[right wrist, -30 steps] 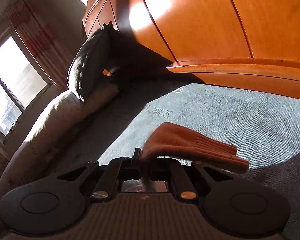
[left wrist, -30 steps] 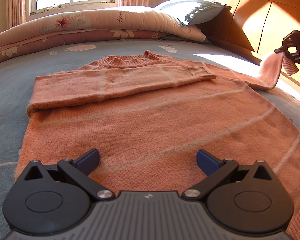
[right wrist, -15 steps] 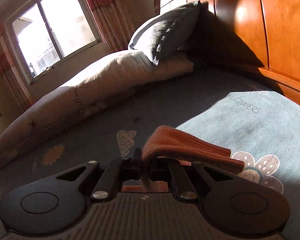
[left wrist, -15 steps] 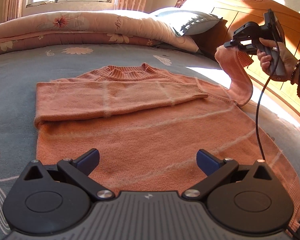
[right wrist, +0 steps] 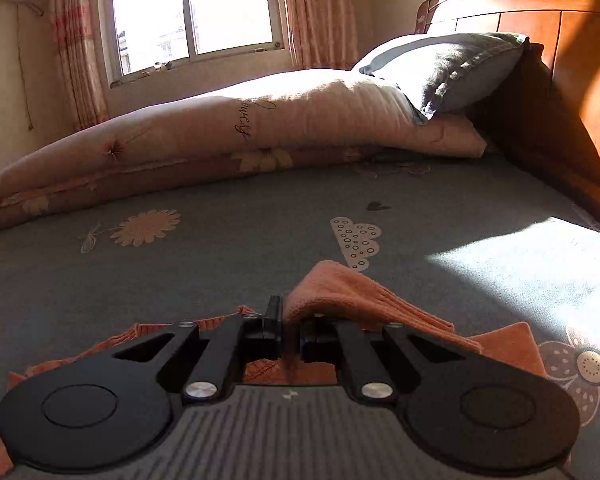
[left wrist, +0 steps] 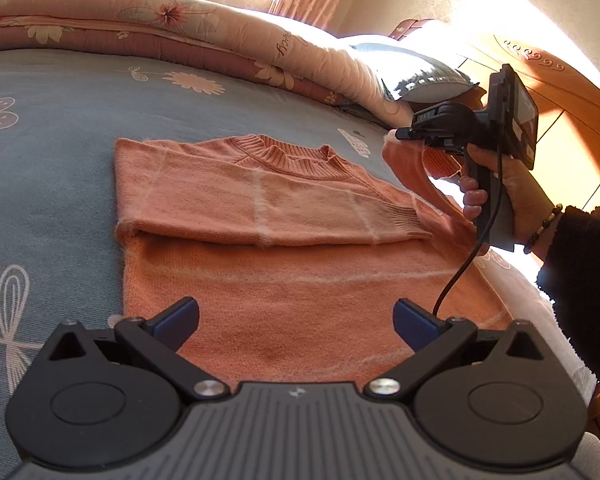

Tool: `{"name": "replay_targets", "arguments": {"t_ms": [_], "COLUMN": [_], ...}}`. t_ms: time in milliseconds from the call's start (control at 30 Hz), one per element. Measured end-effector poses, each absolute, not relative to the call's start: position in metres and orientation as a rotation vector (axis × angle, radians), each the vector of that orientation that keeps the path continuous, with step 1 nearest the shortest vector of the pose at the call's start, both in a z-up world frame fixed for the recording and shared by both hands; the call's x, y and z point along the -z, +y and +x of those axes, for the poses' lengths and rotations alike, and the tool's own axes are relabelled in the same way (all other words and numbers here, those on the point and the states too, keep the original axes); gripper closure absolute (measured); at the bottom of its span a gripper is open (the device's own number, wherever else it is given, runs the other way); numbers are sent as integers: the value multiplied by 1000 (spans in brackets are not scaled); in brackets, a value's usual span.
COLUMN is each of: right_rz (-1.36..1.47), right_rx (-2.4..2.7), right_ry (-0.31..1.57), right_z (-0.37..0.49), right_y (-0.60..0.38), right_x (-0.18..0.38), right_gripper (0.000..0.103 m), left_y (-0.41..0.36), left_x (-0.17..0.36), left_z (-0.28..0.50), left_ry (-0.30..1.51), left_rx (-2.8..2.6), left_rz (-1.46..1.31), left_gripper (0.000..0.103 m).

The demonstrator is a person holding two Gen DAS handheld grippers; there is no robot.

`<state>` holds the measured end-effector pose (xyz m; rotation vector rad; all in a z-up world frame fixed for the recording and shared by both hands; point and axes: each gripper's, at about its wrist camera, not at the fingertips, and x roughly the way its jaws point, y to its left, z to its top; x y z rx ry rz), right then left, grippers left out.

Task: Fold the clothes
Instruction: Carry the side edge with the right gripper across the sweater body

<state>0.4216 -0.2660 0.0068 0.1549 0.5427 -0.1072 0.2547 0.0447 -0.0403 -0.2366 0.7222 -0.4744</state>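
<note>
An orange knit sweater (left wrist: 284, 272) lies flat on the bed, its collar (left wrist: 296, 154) away from me. One sleeve (left wrist: 268, 208) lies folded across the chest. My left gripper (left wrist: 296, 318) hovers open over the sweater's lower body, with nothing between its blue pads. My right gripper (left wrist: 404, 134), held by a hand, is shut on the other sleeve's cuff (left wrist: 396, 156) and lifts it above the right shoulder. In the right wrist view the right gripper (right wrist: 290, 334) pinches the cuff (right wrist: 340, 286), which drapes over the right finger.
A rolled floral quilt (left wrist: 188, 36) and a grey pillow (left wrist: 420, 76) lie along the far side. A wooden headboard (left wrist: 572, 112) stands on the right. A cable (left wrist: 460, 264) hangs from the right gripper. The grey-blue sheet (left wrist: 52, 152) lies bare left of the sweater.
The right gripper has carried the sleeve cuff up and leftward, toward the sweater's collar. The left gripper has stayed open over the sweater's lower part.
</note>
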Motion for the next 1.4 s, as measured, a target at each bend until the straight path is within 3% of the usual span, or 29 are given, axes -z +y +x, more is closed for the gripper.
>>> {"name": "replay_targets", "arguments": {"t_ms": [433,833,1400], "right_rz": [-76,-148,-519], "right_rx": [-34,-141,-255], "right_ry": [544,534,514], "right_z": [422,417,386], "right_y": [-170,-133,-96], "right_x": [27,33,67], "right_gripper": [94,94,94], "left_y": [66,87,83], "left_x": [41,35,39], "left_z": [264,265,266], "left_ry": [723,690,705], "left_rx": [408,373,369], "left_rz": [-296,-362,-340], "left_gripper": [1,1,1]}}
